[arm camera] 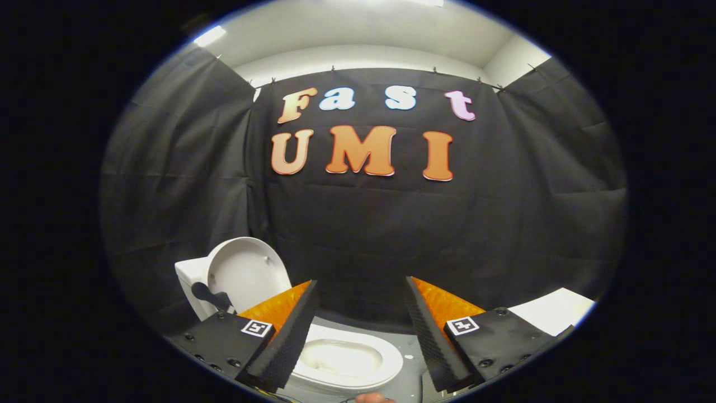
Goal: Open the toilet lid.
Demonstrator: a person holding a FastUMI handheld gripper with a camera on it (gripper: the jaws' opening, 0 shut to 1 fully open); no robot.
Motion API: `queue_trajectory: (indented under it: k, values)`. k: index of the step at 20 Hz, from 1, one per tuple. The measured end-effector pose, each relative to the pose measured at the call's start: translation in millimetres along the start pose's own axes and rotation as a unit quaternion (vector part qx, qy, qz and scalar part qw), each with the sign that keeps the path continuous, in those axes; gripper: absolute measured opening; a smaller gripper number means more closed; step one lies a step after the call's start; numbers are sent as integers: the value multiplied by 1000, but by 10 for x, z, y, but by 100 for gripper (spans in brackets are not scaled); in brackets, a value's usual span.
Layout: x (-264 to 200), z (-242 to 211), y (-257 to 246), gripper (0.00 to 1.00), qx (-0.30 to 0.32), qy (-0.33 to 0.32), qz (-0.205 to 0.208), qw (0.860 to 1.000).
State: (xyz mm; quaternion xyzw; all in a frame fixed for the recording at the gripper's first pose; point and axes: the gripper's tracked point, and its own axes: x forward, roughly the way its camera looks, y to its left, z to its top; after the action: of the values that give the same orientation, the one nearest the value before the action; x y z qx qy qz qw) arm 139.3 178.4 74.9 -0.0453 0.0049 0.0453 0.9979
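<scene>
Gripper [362, 296], two-finger type, black housings with orange wedge-shaped fingers lined in black ribbed foam: spread wide apart, nothing between the pads, nothing held. Square black-and-white marker tag on each housing. Left finger [291, 330] overlapping the near left part of the bowl rim in the picture; contact cannot be determined. Right finger [433, 330] clear of the toilet, over the floor.

Small rounded pinkish shape [373, 398] below the bowl, between the finger bases, probably part of a hand; too little visible to confirm.

White ceramic toilet bowl [347, 358] low between the fingers and nearer the left one, oval rim facing up, basin visible. Standing on grey floor [408, 380], a few small pale specks beside the bowl's right edge.

White oval plastic toilet lid [246, 271] beyond the left finger, raised upright and leaning back against the white cistern [187, 274]; underside facing the gripper. Dark shadow of a finger across the lid's lower left part.

White flat-topped surface [551, 313] beyond the right housing, at the foot of the right wall; kind not identifiable.

Black cloth wall [358, 235] on three sides behind the toilet, clipped along its top edge. White ceiling [363, 25] above, bright light strip [210, 36] toward the left.
</scene>
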Motion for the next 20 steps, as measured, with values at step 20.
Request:
queue_trajectory:
  k: [20]
  values:
    - [-1135, -813, -1824, 98, 63, 3, -173, 983]
